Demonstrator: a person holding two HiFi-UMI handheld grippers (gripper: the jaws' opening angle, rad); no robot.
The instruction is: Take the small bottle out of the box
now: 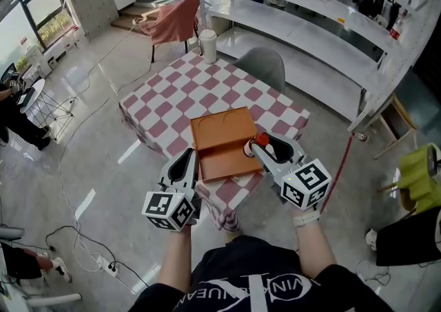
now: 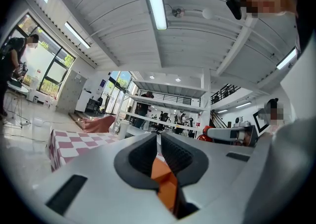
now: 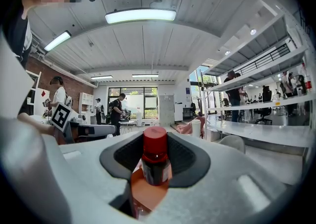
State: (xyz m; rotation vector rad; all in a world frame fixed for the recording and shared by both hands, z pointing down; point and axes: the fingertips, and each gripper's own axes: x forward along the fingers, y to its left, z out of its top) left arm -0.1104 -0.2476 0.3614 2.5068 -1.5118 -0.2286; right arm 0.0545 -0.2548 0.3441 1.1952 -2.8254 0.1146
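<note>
Nearest the head camera is the person's black shirt [image 1: 262, 283], with both forearms reaching out over the near edge of a red-and-white checked surface [image 1: 172, 97]. The right tongs [image 1: 255, 147] are spread fairly wide and pinch a small dark bottle with a red cap [image 1: 260, 140] upright between their black pads. In the right gripper view the bottle [image 3: 155, 161] fills the gap of the right tongs [image 3: 155, 141], with orange showing beneath it. It sits at the right edge of a flat orange box [image 1: 220, 135]; whether it has cleared the box cannot be told. The left tongs [image 1: 191, 156] are almost pressed together, nipping the box's near left edge; the left gripper view shows orange [image 2: 165, 178] wedged between the pads [image 2: 180, 156].
</note>
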